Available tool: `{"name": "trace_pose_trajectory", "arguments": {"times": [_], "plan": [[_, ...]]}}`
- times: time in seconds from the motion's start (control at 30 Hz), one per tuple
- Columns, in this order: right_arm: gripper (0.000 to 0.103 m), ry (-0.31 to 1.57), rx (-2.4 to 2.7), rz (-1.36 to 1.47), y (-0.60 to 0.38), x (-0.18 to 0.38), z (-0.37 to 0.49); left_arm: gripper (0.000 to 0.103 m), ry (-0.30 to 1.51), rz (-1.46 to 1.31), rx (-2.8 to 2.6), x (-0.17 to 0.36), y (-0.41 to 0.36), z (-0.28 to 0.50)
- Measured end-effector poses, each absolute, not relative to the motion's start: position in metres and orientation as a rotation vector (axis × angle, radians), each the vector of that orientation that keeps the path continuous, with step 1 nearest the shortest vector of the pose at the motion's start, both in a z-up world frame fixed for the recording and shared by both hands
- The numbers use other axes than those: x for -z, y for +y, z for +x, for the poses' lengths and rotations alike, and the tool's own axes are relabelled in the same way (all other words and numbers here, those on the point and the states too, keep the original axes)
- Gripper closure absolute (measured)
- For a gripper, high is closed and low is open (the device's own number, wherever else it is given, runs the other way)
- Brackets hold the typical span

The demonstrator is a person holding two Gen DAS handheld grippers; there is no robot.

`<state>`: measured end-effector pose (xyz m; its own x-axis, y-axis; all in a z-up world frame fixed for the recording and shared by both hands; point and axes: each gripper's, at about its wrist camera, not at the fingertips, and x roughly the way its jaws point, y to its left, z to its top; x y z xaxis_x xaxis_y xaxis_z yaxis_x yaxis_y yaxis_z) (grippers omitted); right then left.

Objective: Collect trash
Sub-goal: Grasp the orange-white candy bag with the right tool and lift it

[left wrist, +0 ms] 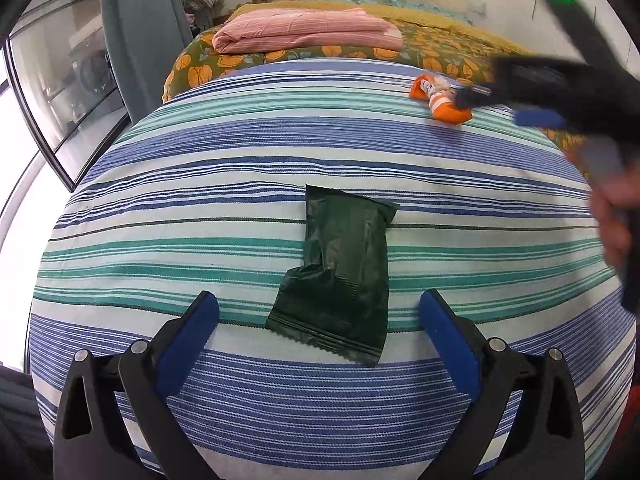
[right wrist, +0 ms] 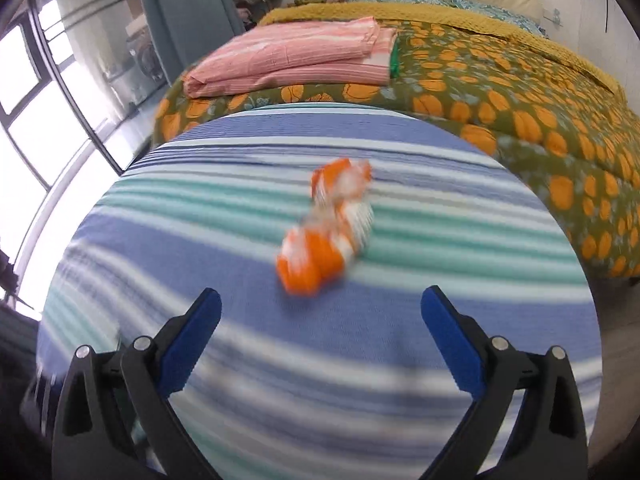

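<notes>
A dark green empty wrapper (left wrist: 340, 276) lies flat on the blue, teal and white striped cloth (left wrist: 200, 152). My left gripper (left wrist: 319, 312) is open, its blue pads on either side of the wrapper's near end, just above it. A crumpled orange and white wrapper (left wrist: 440, 100) lies at the far right of the cloth. It also shows blurred in the right wrist view (right wrist: 328, 232). My right gripper (right wrist: 320, 312) is open and empty, a short way in front of that wrapper. In the left wrist view the right gripper (left wrist: 516, 104) reaches in from the right beside it.
The striped cloth (right wrist: 240, 340) covers a rounded surface at the foot of a bed with an orange-patterned green cover (right wrist: 520, 92). A folded pink striped blanket (right wrist: 296, 56) lies on the bed. Windows (right wrist: 48, 92) and a grey curtain (left wrist: 136, 24) stand at the left.
</notes>
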<state>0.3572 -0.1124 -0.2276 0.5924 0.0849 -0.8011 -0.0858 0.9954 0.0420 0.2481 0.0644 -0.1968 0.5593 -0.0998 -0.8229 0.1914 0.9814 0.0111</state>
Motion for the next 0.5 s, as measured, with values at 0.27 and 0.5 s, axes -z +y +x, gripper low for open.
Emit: {"name": "trace_pose_trajectory", "arguments": {"times": [0.27,0.5], "plan": [[0.049,0.967,-0.060,0.070,-0.120,0.242,0.393,0.004,0.963,0.101,0.174,0.197,0.064,0.247],[0.050,0.917,-0.190,0.036,-0.139,0.224,0.331,0.004,0.963,0.102,0.173,0.197,0.064,0.247]]}}
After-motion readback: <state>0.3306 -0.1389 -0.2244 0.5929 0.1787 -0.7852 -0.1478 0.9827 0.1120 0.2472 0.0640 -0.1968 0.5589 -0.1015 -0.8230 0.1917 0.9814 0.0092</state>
